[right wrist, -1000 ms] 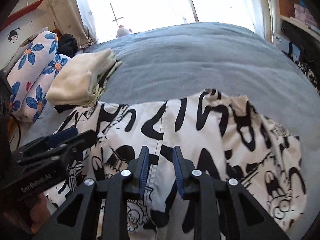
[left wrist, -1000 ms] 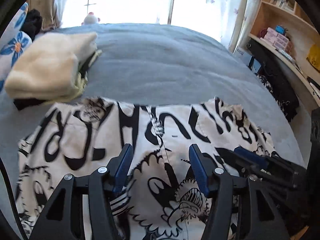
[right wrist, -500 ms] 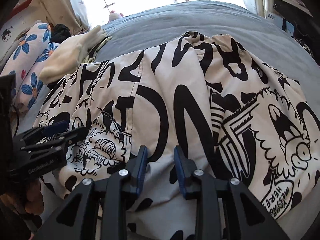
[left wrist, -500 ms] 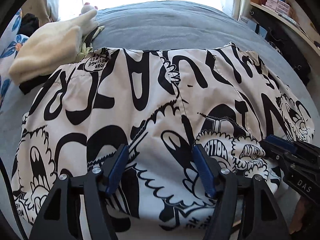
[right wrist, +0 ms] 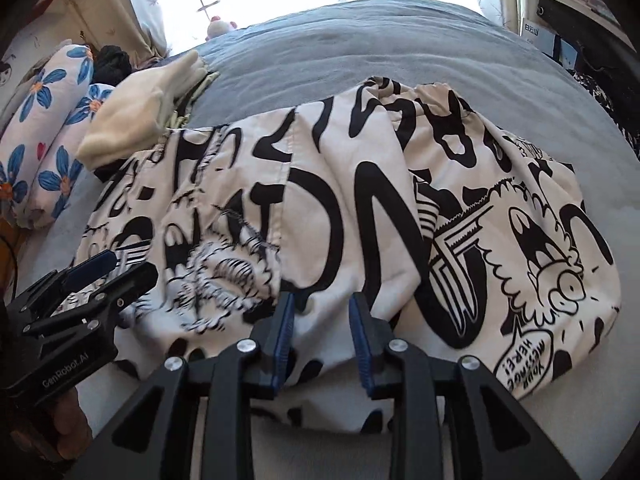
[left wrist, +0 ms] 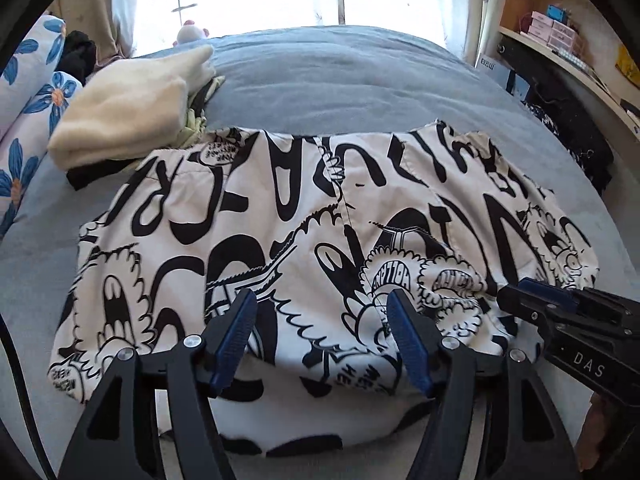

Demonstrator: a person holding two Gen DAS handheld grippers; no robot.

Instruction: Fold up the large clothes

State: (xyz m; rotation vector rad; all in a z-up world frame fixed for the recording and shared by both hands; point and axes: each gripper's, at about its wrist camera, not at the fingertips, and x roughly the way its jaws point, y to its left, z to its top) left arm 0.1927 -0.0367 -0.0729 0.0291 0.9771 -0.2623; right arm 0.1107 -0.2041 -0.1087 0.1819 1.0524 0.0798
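Your garment (left wrist: 320,232) lies folded on the bed (left wrist: 340,80), beside the cream stack (left wrist: 132,108). Your left gripper (left wrist: 320,320) has just been opening and grips nothing; your right gripper (right wrist: 322,316) stands slightly apart, cloth loose between, releasing the fold.

A grey-blue bed (left wrist: 360,80) carries the black-and-white printed garment (left wrist: 280,220) near, a cream folded pile (left wrist: 132,112) far left, floral pillows (left wrist: 24,112) beyond.

Far half of the bed open; left side crowded

Bare grey bedspread (left wrist: 360,80) lies clear beyond the black-and-white printed garment (left wrist: 280,220); a folded cream fleece (left wrist: 132,112) and blue-flowered pillows (right wrist: 52,128) block the left edge.
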